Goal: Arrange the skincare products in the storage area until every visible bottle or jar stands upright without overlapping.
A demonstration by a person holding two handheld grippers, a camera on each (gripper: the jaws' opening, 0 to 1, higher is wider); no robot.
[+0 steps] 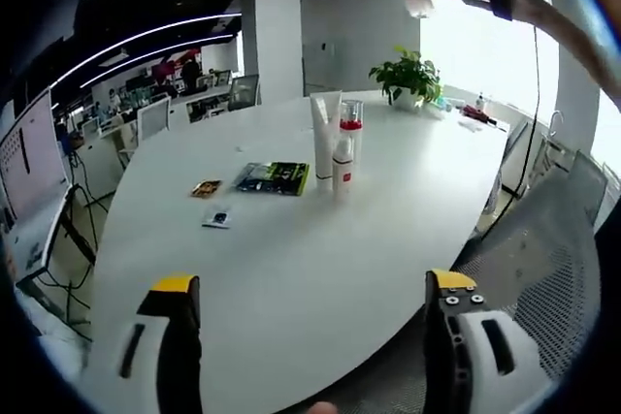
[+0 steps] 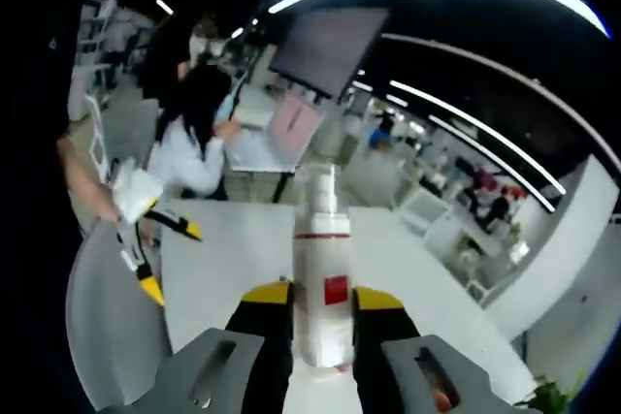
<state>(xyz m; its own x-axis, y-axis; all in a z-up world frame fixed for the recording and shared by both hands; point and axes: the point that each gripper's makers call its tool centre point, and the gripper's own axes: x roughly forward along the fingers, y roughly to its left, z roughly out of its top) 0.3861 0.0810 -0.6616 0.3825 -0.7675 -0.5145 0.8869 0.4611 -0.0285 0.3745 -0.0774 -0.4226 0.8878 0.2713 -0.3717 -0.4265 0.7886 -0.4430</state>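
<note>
Pump bottle [image 2: 323,278]: rigid, light, smooth plastic; clamped mid-body between right gripper [image 2: 322,300] fingers. Left gripper [image 1: 310,293]: fingers apart, holding nothing.

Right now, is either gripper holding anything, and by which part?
The right gripper clamps a white pump bottle around its lower body. The left gripper is open, empty.

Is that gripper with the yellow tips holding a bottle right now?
Yes: in the right gripper view the right gripper is clamped on a white pump bottle with a red label, standing upright between the jaws.
</note>
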